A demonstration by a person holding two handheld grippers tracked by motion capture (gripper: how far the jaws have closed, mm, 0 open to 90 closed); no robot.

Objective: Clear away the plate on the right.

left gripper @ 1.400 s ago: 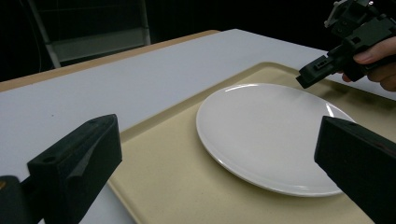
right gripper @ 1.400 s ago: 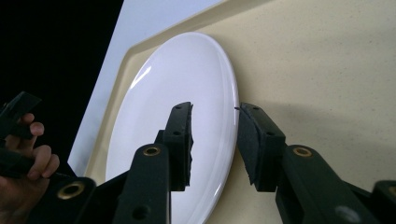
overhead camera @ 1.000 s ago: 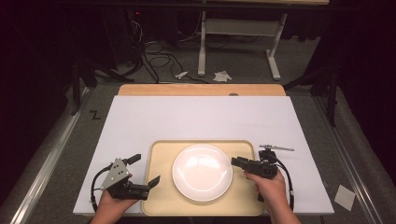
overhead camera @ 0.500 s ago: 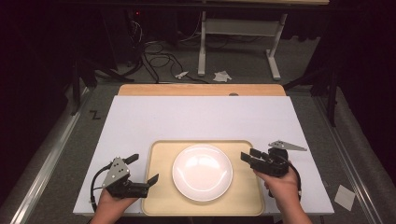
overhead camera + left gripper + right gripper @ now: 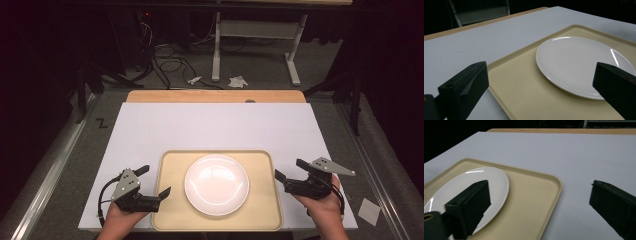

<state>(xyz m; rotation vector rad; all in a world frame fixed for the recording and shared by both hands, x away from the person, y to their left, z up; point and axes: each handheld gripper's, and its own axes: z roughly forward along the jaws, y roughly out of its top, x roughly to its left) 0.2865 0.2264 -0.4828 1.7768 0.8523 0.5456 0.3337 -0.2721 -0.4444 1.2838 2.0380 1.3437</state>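
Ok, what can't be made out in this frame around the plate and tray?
- Plate: near part hidden behind the right hand-held gripper's jaw in the right gripper view.
- Tray: near and right parts cut off by the left gripper view's edges.
- Scraps on the floor: too small to identify in the high view.

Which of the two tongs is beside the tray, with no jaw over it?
The right tongs: they stand off the tray, over the white table. The left tongs have one jaw reaching over the tray's rim.
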